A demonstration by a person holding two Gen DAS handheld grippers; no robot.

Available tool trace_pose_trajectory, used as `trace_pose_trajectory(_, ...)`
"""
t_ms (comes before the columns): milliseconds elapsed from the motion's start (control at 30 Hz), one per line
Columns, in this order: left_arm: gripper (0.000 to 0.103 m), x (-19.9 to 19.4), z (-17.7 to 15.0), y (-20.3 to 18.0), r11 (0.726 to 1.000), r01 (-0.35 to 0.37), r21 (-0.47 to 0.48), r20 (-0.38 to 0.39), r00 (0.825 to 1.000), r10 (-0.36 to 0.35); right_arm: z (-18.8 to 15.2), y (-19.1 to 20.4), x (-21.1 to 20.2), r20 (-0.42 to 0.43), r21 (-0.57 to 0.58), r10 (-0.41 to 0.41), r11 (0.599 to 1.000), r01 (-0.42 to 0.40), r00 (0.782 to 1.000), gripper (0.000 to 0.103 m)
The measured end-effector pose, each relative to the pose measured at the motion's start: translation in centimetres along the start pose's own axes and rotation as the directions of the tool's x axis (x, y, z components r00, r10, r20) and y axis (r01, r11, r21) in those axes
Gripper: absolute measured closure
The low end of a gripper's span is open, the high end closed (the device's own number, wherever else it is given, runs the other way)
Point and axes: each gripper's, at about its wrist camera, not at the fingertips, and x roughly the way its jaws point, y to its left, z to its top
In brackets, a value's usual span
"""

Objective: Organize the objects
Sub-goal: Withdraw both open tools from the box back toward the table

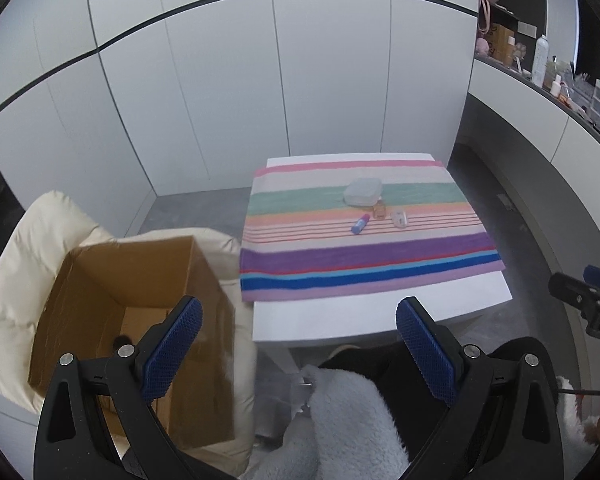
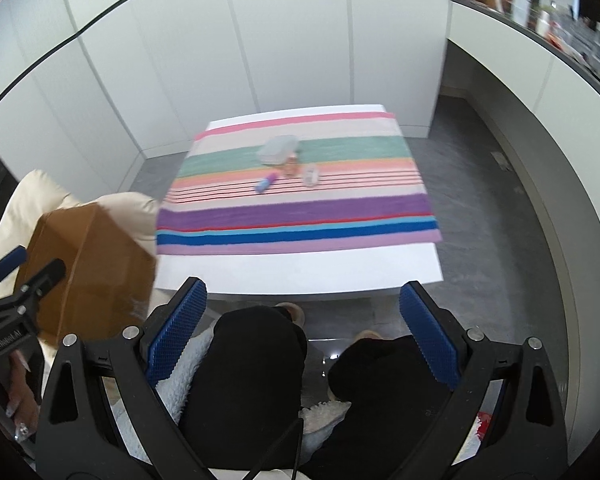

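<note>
You held both tools back from the white worktop [image 1: 376, 316], above your lap, and neither had hold of anything. Your left tongs [image 1: 299, 344] stood wide open, their blue pads [image 1: 172, 354] well apart, with the open cardboard box [image 1: 140, 320] just beside and partly under the left pad. Your right tongs [image 2: 303, 336] were spread just as wide, their blue pads [image 2: 428, 336] framing your dark-clad knees.

The things to be sorted lay together near the middle of the striped towel [image 1: 364, 256] that covered most of the worktop. A translucent lidded container [image 1: 363, 191] sat on the green stripe, farthest from you. Just in front of it stood a small amber bottle [image 1: 379, 210], very close to the container's near edge; whether they touched could not be told. To the left of the bottle lay a small blue tube [image 1: 360, 225] with a pink cap, on its side and angled. To the right of the bottle lay a small clear, pale item [image 1: 399, 219], too small to identify.

The cardboard box rested on a cream cushion [image 1: 12, 280] to the left of the worktop, its flaps up. In the right wrist view the same cluster showed blurred: container [image 2: 277, 149], bottle [image 2: 290, 168], tube [image 2: 266, 184] and clear item [image 2: 310, 175].
</note>
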Motion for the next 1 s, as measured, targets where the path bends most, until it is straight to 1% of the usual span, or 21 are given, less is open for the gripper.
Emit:
trace_pose_trajectory(133,0.005,1.0,1.2,-1.1,1.000,0.020,0.012,-0.017,1.000,-0.020,0.3,-2.2,0.6,0.002,0.046,-0.028,0.999,0.028,1.000,0.004)
trace_pose_trajectory(267,0.005,2.6,2.3,-2.3,0.999,0.012,0.040,-0.030,0.999,-0.011,0.8,-3.6,1.7,0.007,0.063,-0.052,0.997,0.052,0.999,0.004)
trace_pose_trajectory(400,0.005,5.0,4.1,-3.5,0.998,0.027,0.051,-0.055,0.998,-0.024,2.1,-4.7,3.6,0.012,0.074,-0.060,0.995,0.059,0.998,0.004)
trace_pose_trajectory(500,0.004,7.7,5.8,-4.2,0.997,0.037,0.073,-0.086,0.996,-0.031,3.4,-5.2,5.7,0.028,0.070,-0.066,0.996,0.064,0.997,0.004)
trace_pose_trajectory(567,0.004,10.2,7.2,-4.5,0.996,0.040,0.082,-0.123,0.992,-0.029,4.4,-5.4,8.0,0.024,0.064,-0.056,0.996,0.054,0.998,0.004)
trace_pose_trajectory(633,0.005,12.0,8.4,-4.6,0.996,0.052,0.077,-0.143,0.989,-0.040,5.4,-5.4,10.4,0.014,0.054,-0.048,0.997,0.047,0.999,0.004)
trace_pose_trajectory(700,0.005,14.1,9.8,-4.7,0.996,0.054,0.077,-0.153,0.987,-0.042,6.5,-5.4,12.7,0.029,0.022,-0.031,0.999,0.030,0.999,0.004)
trace_pose_trajectory(767,0.005,16.4,11.0,-5.0,0.996,0.039,0.084,-0.158,0.987,-0.026,7.7,-5.2,15.4,0.042,-0.029,-0.033,0.999,0.035,0.999,0.004)
trace_pose_trajectory(867,0.005,19.6,11.8,-5.5,0.995,0.052,0.088,-0.198,0.980,-0.034,9.6,-5.2,20.0,0.045,-0.081,-0.029,0.996,0.033,0.999,0.004)
trace_pose_trajectory(967,0.005,23.7,11.8,-6.0,0.994,0.065,0.083,-0.258,0.965,-0.041,10.8,-5.5,24.6,0.009,-0.075,0.000,0.997,0.000,1.000,0.004)
trace_pose_trajectory(1000,0.005,24.4,11.8,-6.1,0.994,0.065,0.084,-0.266,0.963,-0.041,11.2,-5.7,26.4,-0.011,-0.066,0.007,0.998,-0.008,1.000,0.004)
